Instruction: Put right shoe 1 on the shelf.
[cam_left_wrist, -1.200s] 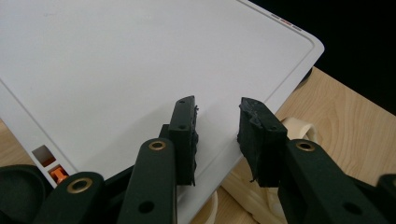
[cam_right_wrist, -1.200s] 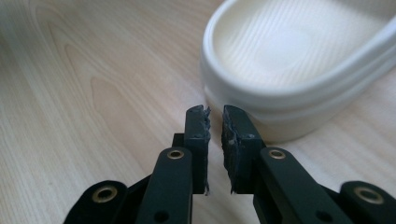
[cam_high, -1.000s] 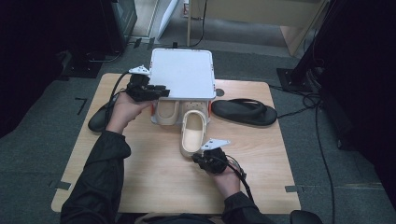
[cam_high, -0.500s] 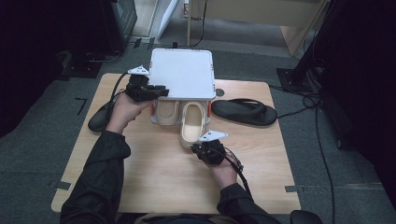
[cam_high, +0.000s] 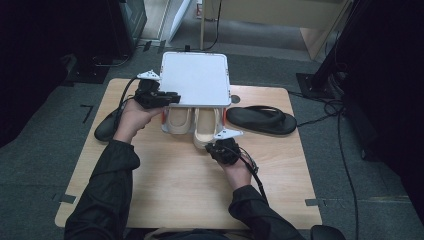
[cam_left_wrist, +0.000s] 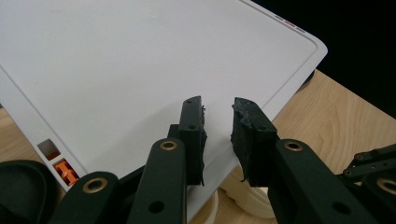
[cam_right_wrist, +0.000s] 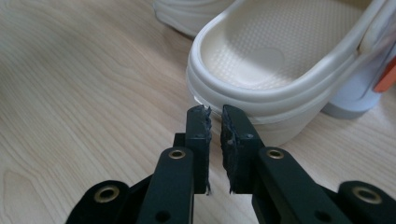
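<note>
A white flat-topped box (cam_high: 195, 80) stands at the table's far middle, with two beige slippers side by side under its front edge. My right gripper (cam_high: 216, 146) is shut, its tips (cam_right_wrist: 215, 112) against the heel rim of the right beige slipper (cam_right_wrist: 261, 56). The left beige slipper (cam_high: 177, 120) lies further in. My left gripper (cam_high: 172, 97) hovers at the box's front left corner. Its jaws (cam_left_wrist: 219, 105) have just been closing, and a gap still shows between them with nothing in it, above the white top (cam_left_wrist: 140, 60).
A black flip-flop (cam_high: 260, 120) lies right of the box, and another black one (cam_high: 106, 127) lies at the left by my left wrist. An orange catch (cam_left_wrist: 65, 171) sits in the box's rim. Bare wooden table (cam_high: 175, 190) stretches toward the person.
The right gripper moved away from the person, and the right beige slipper went with it, from angled out in front to straight beside the other one. The left hand stayed put.
</note>
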